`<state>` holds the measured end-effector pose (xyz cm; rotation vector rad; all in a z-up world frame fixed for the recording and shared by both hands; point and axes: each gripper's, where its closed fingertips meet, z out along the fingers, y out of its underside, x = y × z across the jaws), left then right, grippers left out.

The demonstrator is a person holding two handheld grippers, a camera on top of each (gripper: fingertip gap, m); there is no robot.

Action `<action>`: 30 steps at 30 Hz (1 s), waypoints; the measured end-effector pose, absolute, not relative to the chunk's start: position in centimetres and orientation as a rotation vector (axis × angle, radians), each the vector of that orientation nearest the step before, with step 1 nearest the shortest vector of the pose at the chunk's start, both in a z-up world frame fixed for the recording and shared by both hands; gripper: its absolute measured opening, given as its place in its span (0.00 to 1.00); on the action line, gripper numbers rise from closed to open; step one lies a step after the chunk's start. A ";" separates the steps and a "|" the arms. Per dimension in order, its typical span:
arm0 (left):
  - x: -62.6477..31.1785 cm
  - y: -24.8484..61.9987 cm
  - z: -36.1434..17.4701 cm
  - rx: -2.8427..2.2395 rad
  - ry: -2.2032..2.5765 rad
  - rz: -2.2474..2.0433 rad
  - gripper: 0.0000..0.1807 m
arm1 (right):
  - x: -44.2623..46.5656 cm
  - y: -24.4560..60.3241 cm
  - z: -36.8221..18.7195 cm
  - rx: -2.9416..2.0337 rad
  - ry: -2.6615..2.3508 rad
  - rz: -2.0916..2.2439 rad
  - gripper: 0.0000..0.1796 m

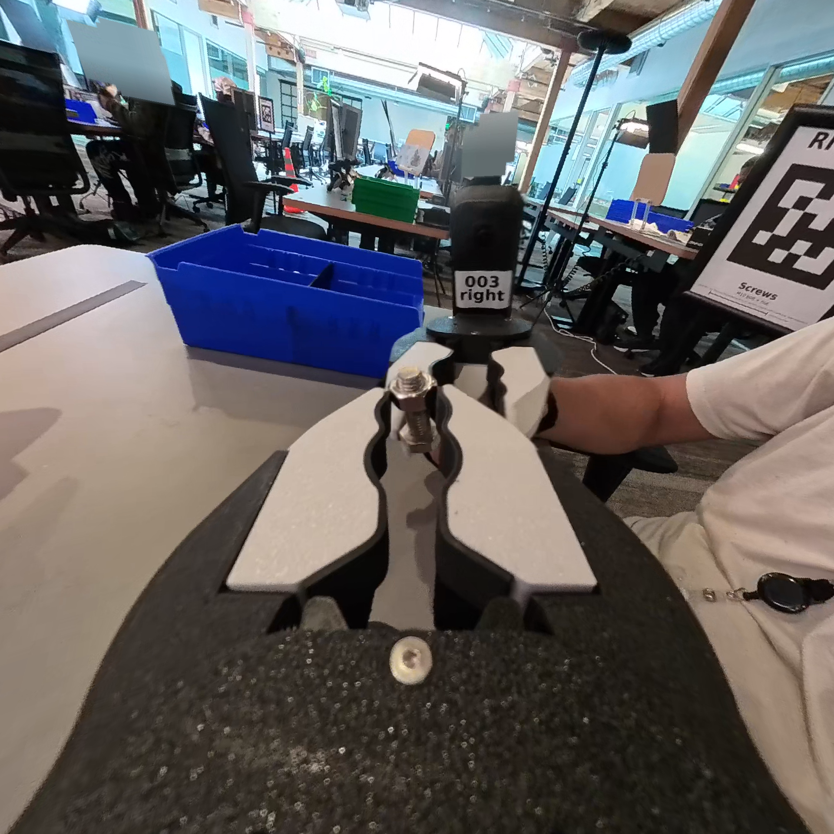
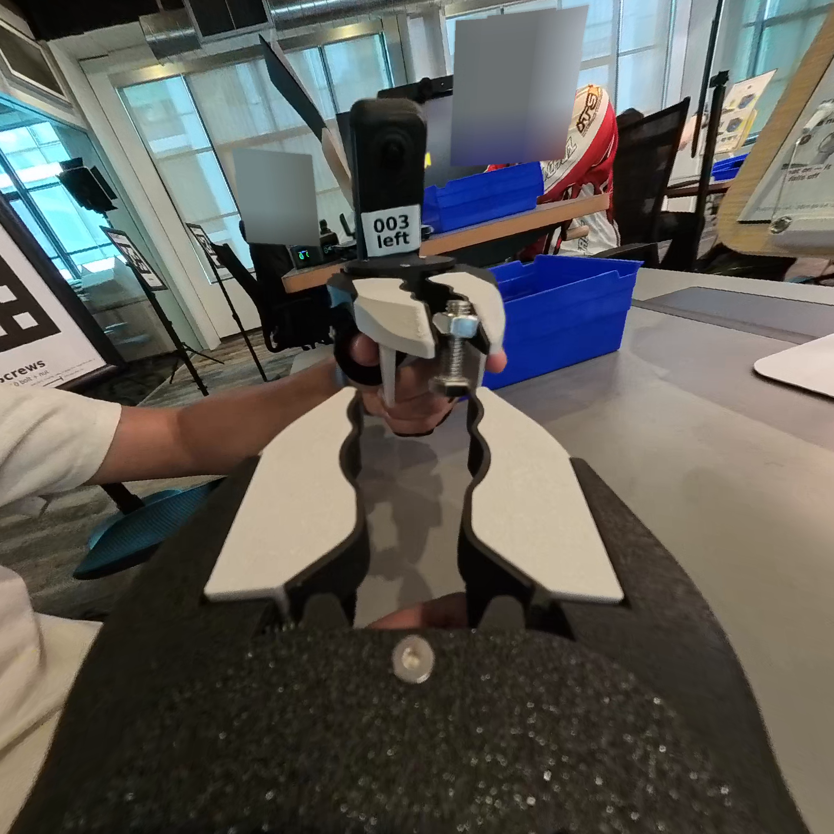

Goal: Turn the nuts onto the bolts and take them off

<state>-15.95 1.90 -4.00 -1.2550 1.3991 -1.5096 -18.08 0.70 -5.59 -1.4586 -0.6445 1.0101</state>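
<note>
Bolt [image 1: 414,417] sits upright between the fingertips of the left gripper [image 1: 413,415], threaded end at 12 o'clock and hex head at 6 o'clock, raised above the grey table [image 1: 113,406]. Nut [image 1: 410,387] is threaded near the top of the shank, with a short stub of thread showing above it. Left jaws are clenched on the bolt, fingers nearly together, pads pressing the shank from 9 and 3 o'clock. In the right wrist view the same bolt [image 2: 456,349] and nut [image 2: 460,322] stand at 12 o'clock, ahead of the right gripper [image 2: 413,419]. Right jaws are spread wide and released, holding nothing, tips just short of the bolt head. Blue bin [image 1: 289,298] rests on the table behind, toward 11 o'clock.
</note>
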 end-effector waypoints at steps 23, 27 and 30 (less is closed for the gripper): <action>-16.1 3.1 -3.6 -1.274 1.332 -1.520 0.10 | -19.0 0.6 -5.6 -1.456 -0.695 0.960 0.24; -16.5 3.3 -3.1 -1.268 1.290 -1.577 0.10 | -18.0 1.3 -5.3 -1.472 -0.645 0.927 0.24; -16.4 2.5 -2.6 -1.232 1.296 -1.628 0.10 | -18.4 2.1 -6.1 -1.520 -0.628 0.915 0.24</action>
